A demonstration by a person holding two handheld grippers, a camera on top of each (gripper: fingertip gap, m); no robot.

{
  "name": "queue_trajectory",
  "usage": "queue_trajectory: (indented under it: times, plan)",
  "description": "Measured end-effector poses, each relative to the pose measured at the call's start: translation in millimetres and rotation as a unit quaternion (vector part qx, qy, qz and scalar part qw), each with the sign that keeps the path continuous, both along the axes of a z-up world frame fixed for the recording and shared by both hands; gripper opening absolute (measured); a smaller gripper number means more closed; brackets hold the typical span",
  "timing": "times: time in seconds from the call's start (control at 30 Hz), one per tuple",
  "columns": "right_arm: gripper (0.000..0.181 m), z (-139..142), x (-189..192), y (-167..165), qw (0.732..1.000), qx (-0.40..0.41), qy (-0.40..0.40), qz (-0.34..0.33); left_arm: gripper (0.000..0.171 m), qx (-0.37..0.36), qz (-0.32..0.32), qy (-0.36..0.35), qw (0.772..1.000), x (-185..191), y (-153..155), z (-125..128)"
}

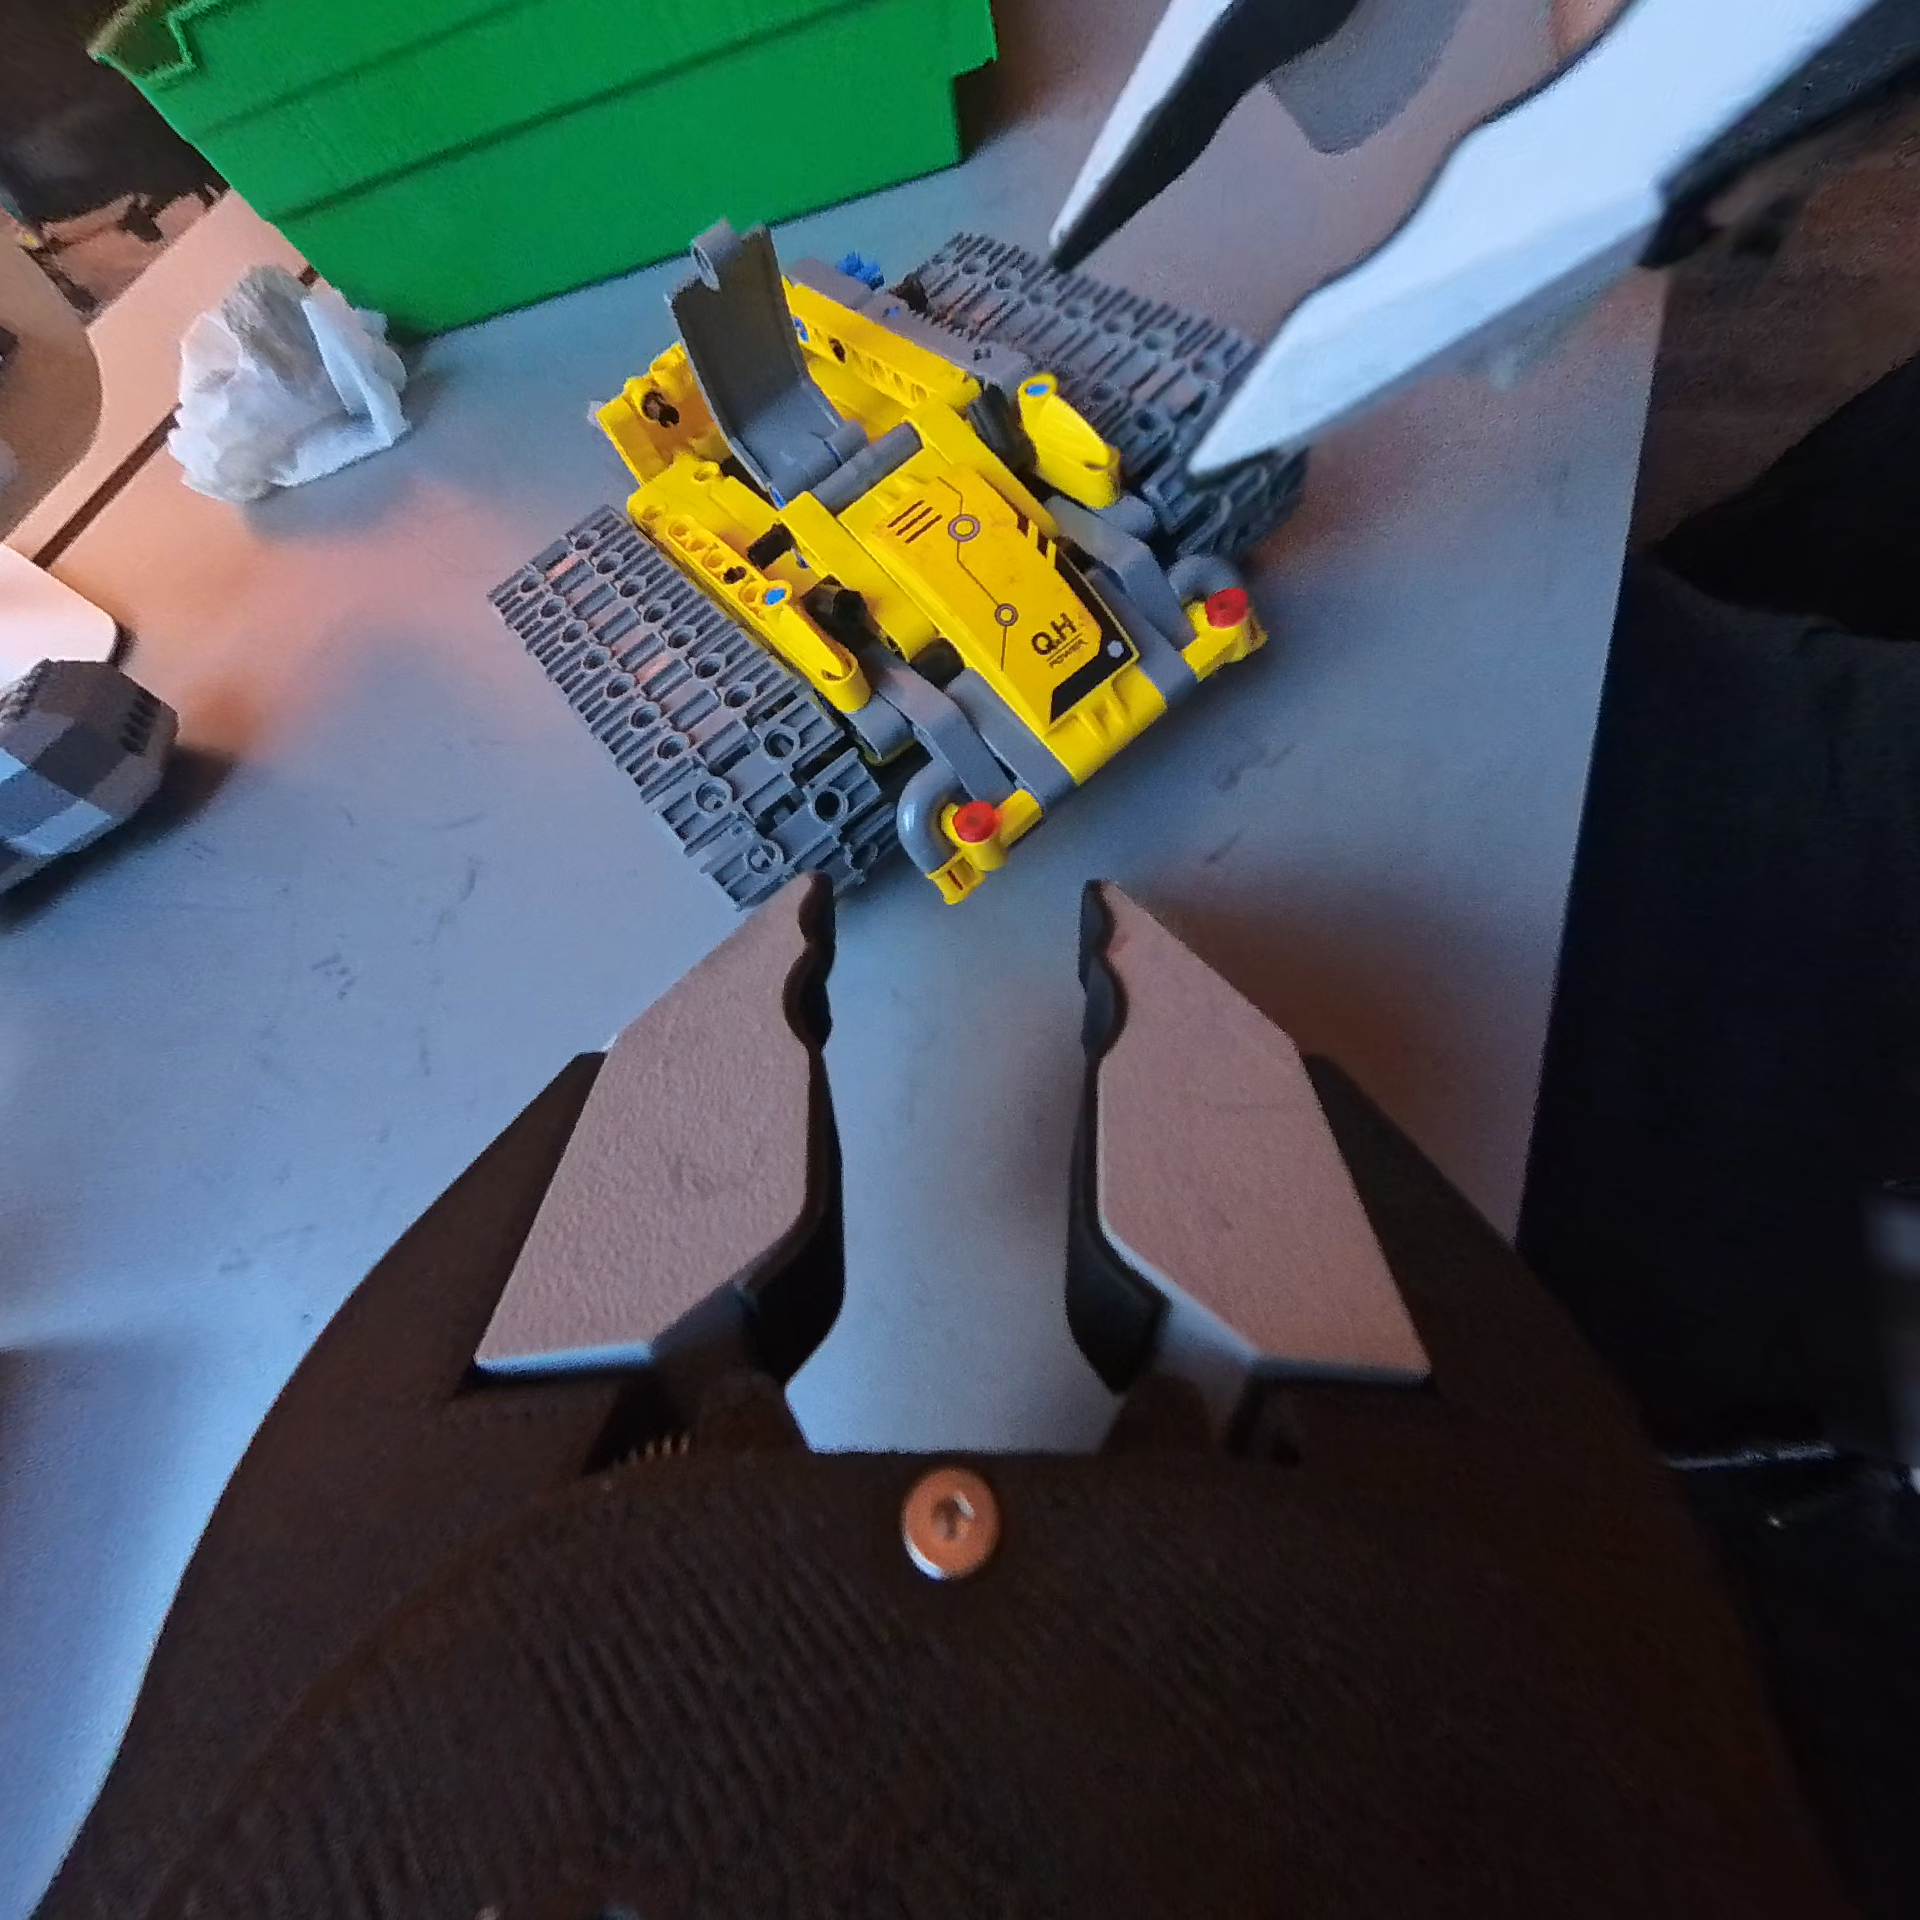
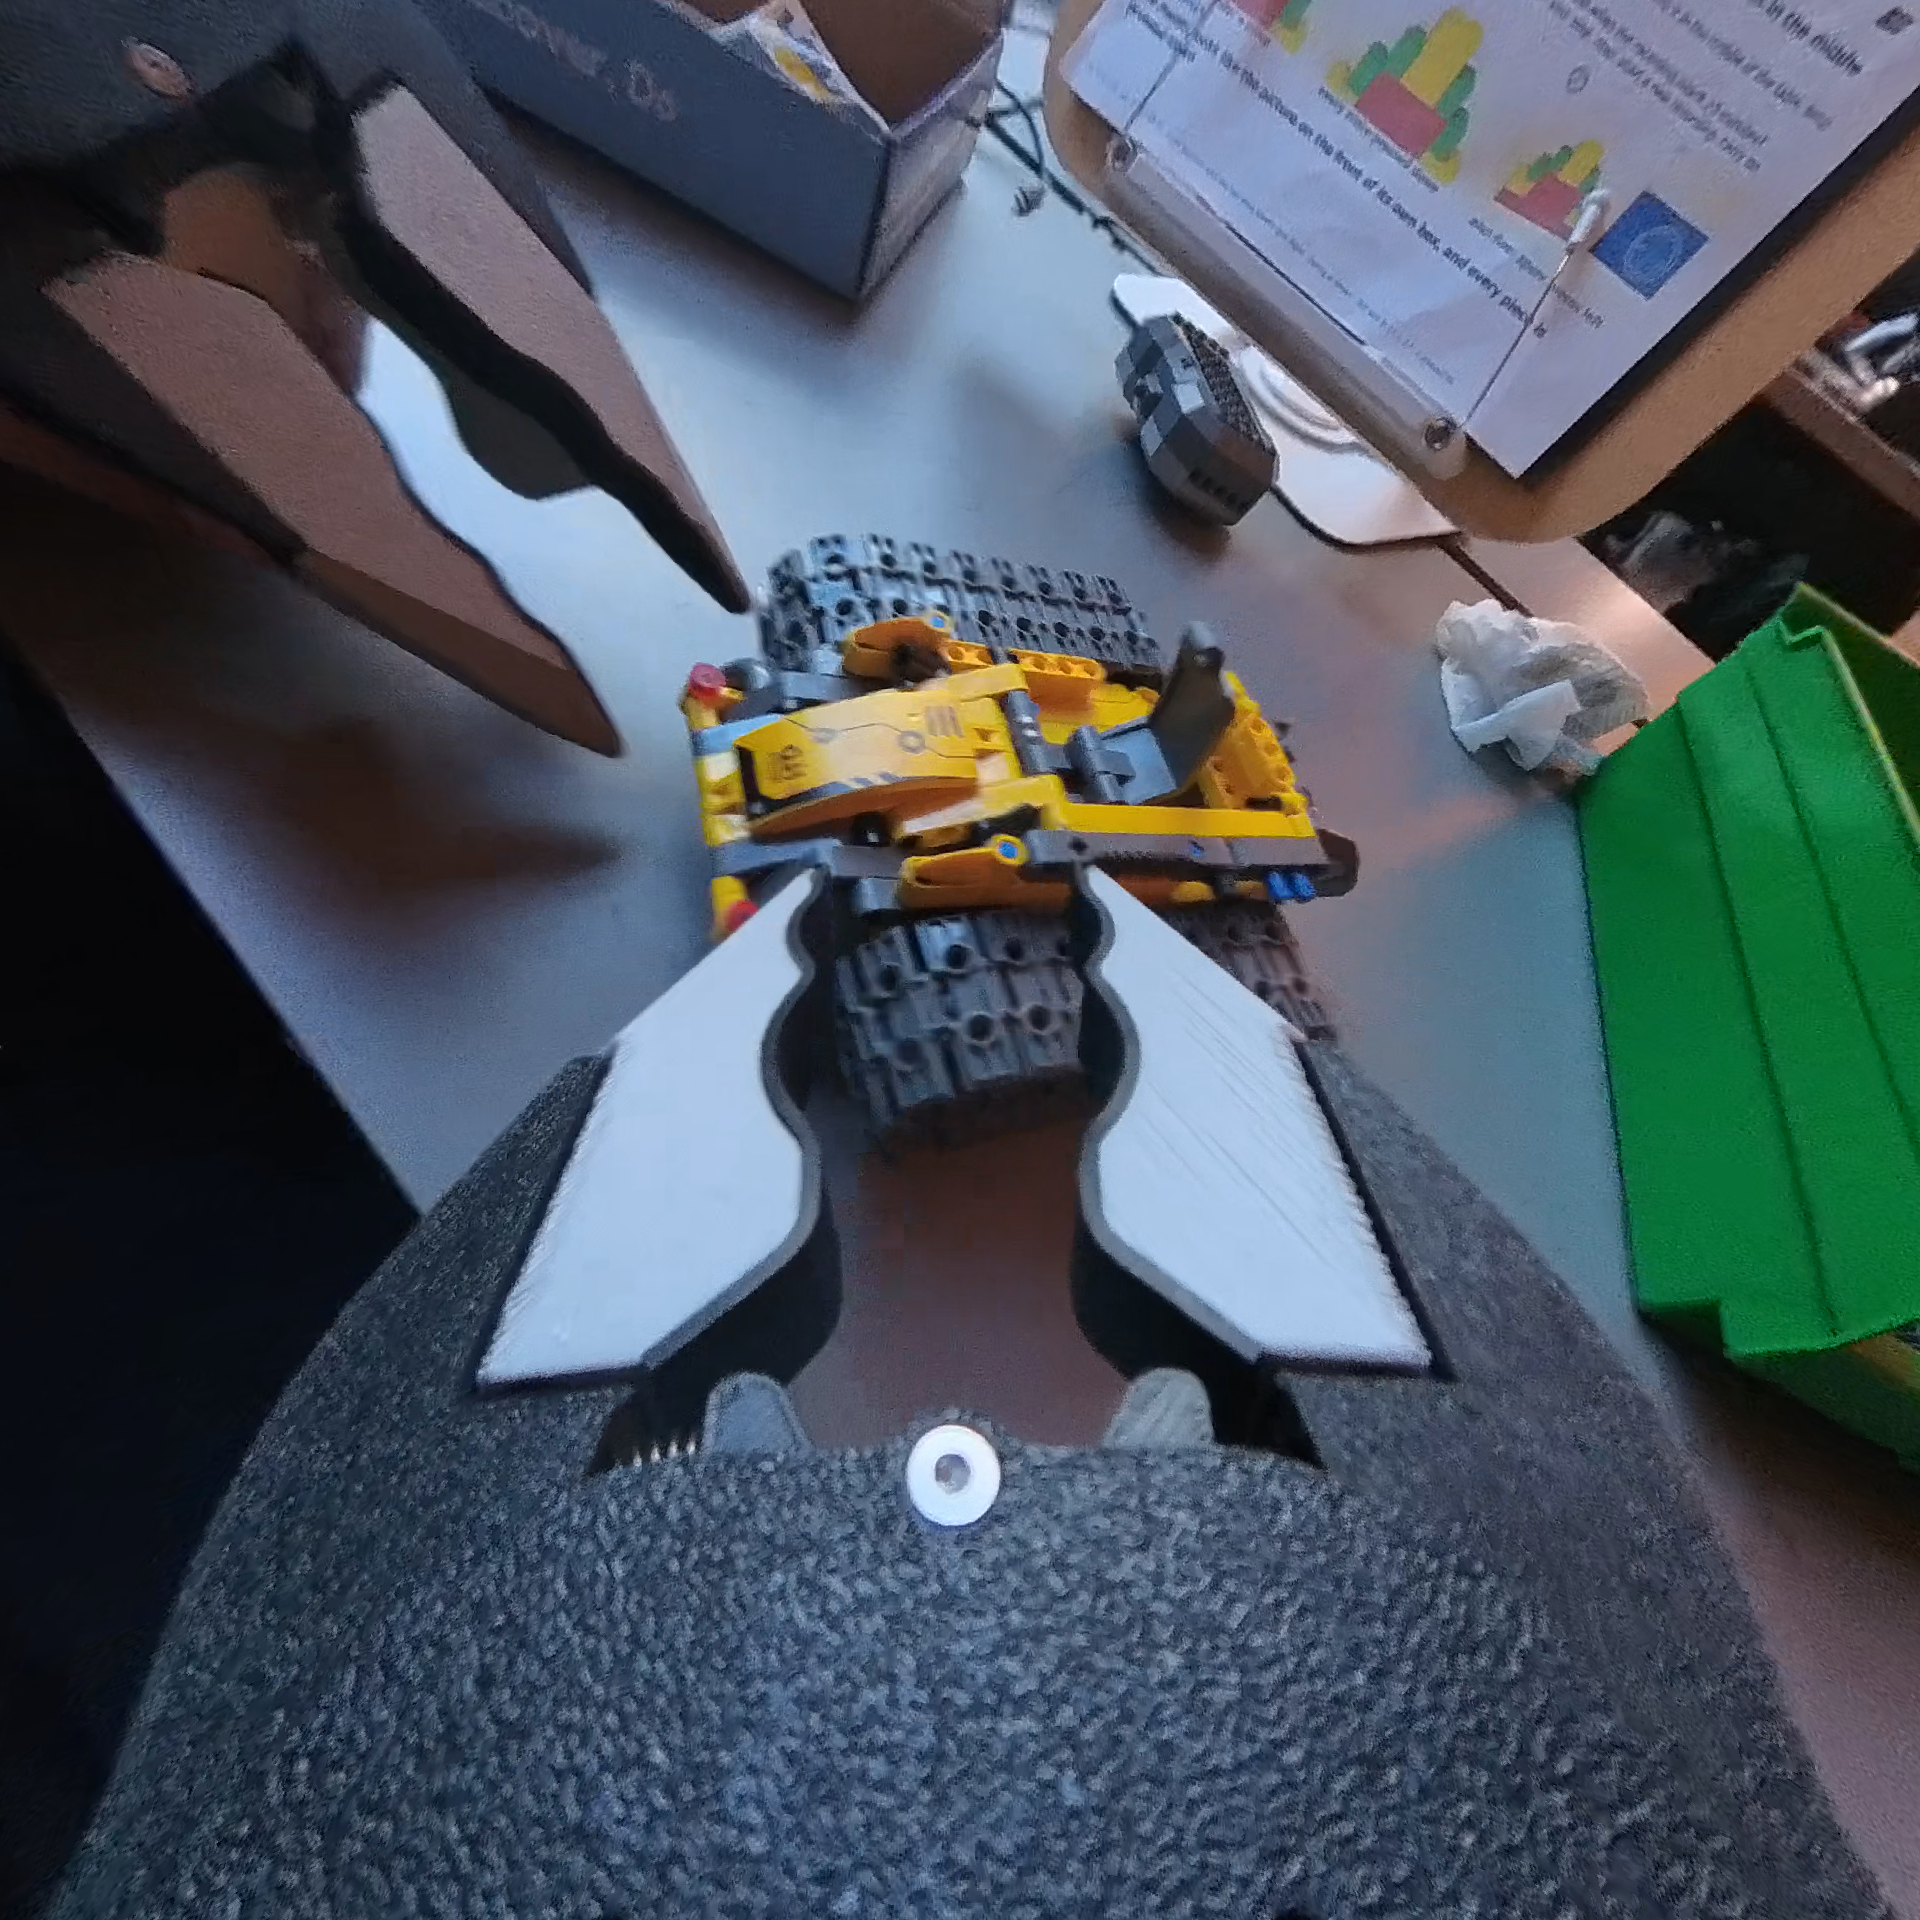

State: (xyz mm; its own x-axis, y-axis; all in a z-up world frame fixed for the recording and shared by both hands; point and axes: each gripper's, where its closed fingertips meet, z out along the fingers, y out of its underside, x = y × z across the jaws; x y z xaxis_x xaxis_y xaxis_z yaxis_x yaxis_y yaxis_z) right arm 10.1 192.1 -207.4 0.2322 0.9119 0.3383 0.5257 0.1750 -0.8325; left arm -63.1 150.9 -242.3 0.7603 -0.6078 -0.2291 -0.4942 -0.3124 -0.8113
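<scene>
- grey faceted block (image 1: 73,758) at far left edge of left wrist view, on the grey table (image 1: 312,1039); same block seen upper right in right wrist view, near a stand holding a printed sheet (image 2: 1507,156)
- crumpled white tissue (image 1: 286,384) left of centre, just in front of the green bin (image 1: 582,135), apart from the toy
- green bin at top left, standing on table, behind the toy
- yellow and grey tracked toy vehicle (image 1: 894,582) mid-table, built of bricks, upright on its two grey tracks (image 1: 686,696); grey seat piece (image 1: 753,353) sticks up from the body; red studs at the near end
- left gripper (image 1: 956,904): brown fingers spread apart, nothing between them, tips just short of the toy's near end, over bare table; can't tell if one tip touches the track
- right gripper (image 1: 1132,353): white fingers, coming in from upper right in left wrist view, parted; tips at the far track
- right wrist view: right gripper (image 2: 951,894) straddles the near track (image 2: 956,1018), one finger each side of it, tips reaching the yellow body; fingers look close to the track but clamped or not, cannot tell
- left gripper (image 2: 681,675) shows upper left in that view, fingers apart, tips near the toy's red-stud end
- dark cardboard box (image 2: 748,135) at top, behind the toy, open top
- green bin (image 2: 1766,987) at right edge, tissue (image 2: 1527,675) next to it
</scene>
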Motion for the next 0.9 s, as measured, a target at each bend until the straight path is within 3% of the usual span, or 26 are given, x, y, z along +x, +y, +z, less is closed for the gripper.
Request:
queue_trajectory:
  times: [0.13, 0.37, 0.57, 0.9]
  plan:
    - [0.028, 5.1, 6.0, 11.7, 0.999, -0.028, -0.019, 0.008, 0.05, 0.009, 0.0, -0.009, 1.0, -0.1, -0.4, 4.0]
    - [0.043, -4.8, -2.2, 9.1, 0.996, -0.083, 0.01, -0.017, 0.057, 0.008, 0.003, -0.065, 0.998, 9.2, 11.0, 15.6]
    - [0.045, -2.1, -14.2, -9.6, 0.997, -0.069, 0.008, 0.021, 0.058, -0.012, -0.017, -0.075, 0.997, 9.1, 23.6, 20.0]
    - [0.044, -12.9, -27.0, -20.1, 0.995, -0.076, 0.009, 0.058, 0.063, -0.018, -0.042, -0.025, 0.999, 13.2, 35.1, 21.7]
